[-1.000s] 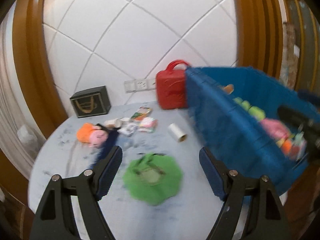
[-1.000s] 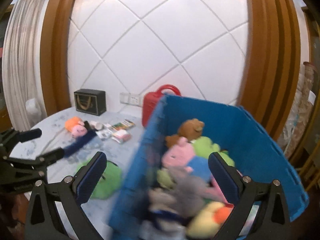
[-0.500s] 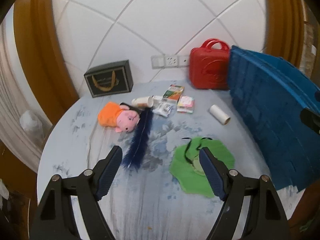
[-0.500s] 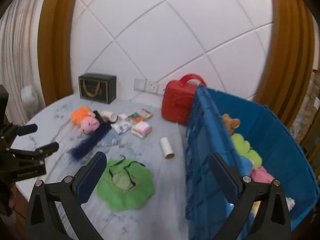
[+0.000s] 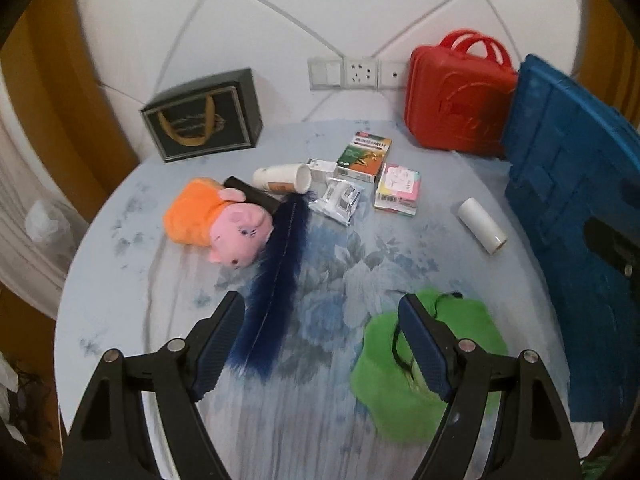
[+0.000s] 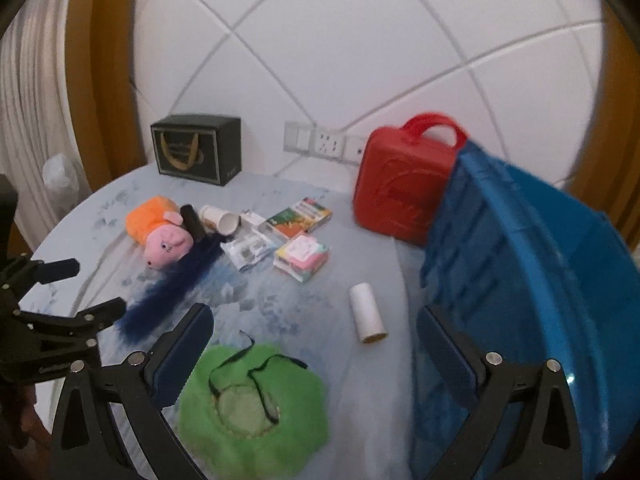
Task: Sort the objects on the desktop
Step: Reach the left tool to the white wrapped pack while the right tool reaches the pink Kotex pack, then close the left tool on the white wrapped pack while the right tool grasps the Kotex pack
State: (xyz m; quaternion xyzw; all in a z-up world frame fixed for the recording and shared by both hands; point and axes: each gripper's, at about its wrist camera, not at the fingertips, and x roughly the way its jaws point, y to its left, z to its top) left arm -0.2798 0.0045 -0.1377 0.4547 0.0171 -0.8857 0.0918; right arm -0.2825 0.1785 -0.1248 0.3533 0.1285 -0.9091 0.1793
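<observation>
A: Desktop objects lie scattered over the round pale worktop (image 5: 192,360), mostly toward the back. What do you make out?

B: A pink plush pig (image 5: 218,222) in orange lies left of centre, and a dark blue feather (image 5: 276,280) runs from beside its head toward the near edge. Behind them a white paper cup (image 5: 284,178) lies on its side, its mouth close to a small white box.

A: And the flat packets?

B: A green box (image 5: 364,156) sits farthest back, a pastel packet (image 5: 398,188) just in front of it, and a silver pouch (image 5: 338,202) to the left of that. A white paper tube (image 5: 482,230) lies apart, nearer the blue crate (image 6: 540,280).

A: Where is the crate?

B: At the right edge of the worktop, with a red case (image 6: 400,192) standing upright behind it against the wall. A black box (image 6: 196,154) stands at the back left.

A: The grippers?

B: The left gripper (image 5: 320,344) hangs wide with nothing between its fingers, its left finger by the feather's near tip and its right finger over the green fabric piece (image 6: 256,408). The right gripper (image 6: 312,352) is also spread wide and empty, over the green piece and the crate's near wall.
</observation>
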